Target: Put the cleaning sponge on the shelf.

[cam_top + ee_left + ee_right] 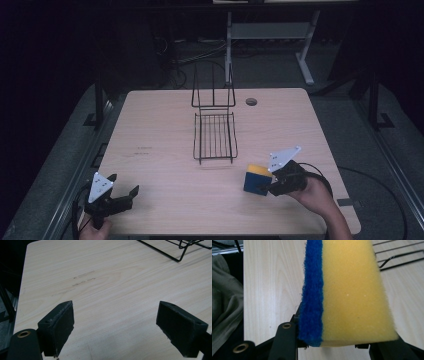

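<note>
Pale wooden surface (165, 165) at near edge: left tool (121, 194) waits wide open, holding nothing; right tool (264, 186) clamps the sponge (257, 178) (blue scouring face leftward). Carry it level, without squeezing harder, toward the wire rack (215, 136) beyond.

No text, label or number reads anywhere (table marks too faint)

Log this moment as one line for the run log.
right gripper: shut on sponge | left gripper: open, idle | wire rack: mid-table
</note>
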Tool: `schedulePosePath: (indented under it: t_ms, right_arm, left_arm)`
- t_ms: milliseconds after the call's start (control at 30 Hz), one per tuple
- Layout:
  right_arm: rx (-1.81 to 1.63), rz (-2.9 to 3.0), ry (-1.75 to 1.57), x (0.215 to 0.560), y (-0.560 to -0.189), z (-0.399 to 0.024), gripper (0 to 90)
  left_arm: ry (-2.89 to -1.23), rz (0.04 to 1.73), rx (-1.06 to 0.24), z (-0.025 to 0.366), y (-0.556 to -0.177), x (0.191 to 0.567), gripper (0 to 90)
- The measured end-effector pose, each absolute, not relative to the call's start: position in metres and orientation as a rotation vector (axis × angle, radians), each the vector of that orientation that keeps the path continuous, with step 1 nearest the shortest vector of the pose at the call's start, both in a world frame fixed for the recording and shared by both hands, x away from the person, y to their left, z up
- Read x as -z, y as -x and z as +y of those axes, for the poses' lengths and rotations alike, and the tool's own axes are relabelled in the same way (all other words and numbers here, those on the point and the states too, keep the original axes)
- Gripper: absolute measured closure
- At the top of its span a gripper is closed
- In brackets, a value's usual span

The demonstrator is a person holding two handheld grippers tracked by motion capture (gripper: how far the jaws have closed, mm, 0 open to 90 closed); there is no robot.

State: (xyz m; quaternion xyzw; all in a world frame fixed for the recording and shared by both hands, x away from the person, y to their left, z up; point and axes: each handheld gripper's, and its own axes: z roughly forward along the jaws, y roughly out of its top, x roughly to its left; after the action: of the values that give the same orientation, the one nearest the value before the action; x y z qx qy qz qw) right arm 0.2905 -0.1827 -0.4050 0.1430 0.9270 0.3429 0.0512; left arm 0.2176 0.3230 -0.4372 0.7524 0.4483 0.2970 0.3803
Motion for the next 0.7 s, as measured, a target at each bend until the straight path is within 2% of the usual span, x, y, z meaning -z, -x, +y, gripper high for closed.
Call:
schedulePosePath:
  t_ms: [700]
  right_arm:
    - [-1.025, 2.861, -0.343, 0.391, -0.321, -0.155, 56.4]
  left_arm:
    - [-1.918, 1.15, -0.752, 0.324, -0.218, 0.437, 14.1]
